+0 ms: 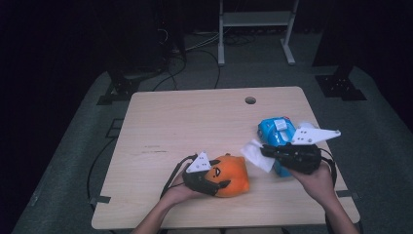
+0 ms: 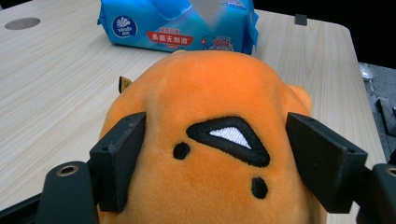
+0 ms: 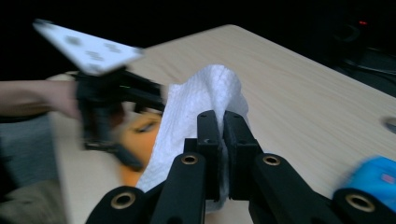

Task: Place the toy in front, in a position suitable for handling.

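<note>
**Tissue drawn; plush toy held for wiping**

My left gripper (image 1: 210, 181) sits nearest me, jaws pressed on either side of the orange plush toy (image 2: 210, 140), which rests on the surface (image 1: 195, 122) at its near edge. Just right of it, my right gripper (image 1: 267, 150) has its jaws clamped shut on a white tissue (image 3: 205, 98), raised above the wood. Behind that lies the blue tissue pack (image 1: 276, 130).

Judged step: tissue pulled free, carry toward the toy in hand. Next move calls for bringing the tissue down onto the plush face without fouling the left jaws, which cover both flanks. Far edge: cable hole (image 1: 250, 100).
</note>
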Tool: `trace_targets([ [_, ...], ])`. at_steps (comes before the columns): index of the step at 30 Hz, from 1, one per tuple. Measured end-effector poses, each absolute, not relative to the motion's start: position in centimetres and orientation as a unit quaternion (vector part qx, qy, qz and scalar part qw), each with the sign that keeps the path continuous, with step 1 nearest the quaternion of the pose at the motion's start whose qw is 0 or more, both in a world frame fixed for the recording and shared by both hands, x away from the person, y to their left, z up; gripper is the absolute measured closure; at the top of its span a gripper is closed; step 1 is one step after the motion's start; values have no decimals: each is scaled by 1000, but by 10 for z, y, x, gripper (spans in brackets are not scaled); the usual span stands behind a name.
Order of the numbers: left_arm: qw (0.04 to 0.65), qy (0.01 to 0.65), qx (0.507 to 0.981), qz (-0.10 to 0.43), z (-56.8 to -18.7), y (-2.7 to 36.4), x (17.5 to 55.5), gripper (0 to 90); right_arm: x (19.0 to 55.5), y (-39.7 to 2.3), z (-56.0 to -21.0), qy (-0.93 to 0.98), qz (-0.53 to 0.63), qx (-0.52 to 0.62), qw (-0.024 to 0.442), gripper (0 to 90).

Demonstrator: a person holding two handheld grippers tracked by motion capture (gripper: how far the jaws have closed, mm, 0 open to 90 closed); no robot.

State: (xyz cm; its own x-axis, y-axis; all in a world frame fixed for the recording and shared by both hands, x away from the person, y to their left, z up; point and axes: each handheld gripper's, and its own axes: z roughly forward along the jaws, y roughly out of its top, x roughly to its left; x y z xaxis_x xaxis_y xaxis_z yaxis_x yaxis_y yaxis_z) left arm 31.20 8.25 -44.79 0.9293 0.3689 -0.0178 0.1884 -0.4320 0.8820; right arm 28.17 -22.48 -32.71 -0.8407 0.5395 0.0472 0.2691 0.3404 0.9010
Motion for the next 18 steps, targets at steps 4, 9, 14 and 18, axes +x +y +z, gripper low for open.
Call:
trace_targets([
  [4, 509, 166, 840, 90, -448, 82, 312, 215, 264, -208, -320, 810, 538, 217, 87, 855],
  [9, 511, 165, 839, 89, -449, 82, 312, 211, 268, -199, -322, 801, 562, 205, 44, 854],
  [14, 512, 163, 839, 88, -449, 83, 312, 210, 309, -196, -363, 803, 537, 259, 15, 854],
  [18, 513, 163, 838, 89, -449, 83, 312, 209, 332, -198, -394, 807, 509, 301, 17, 854],
])
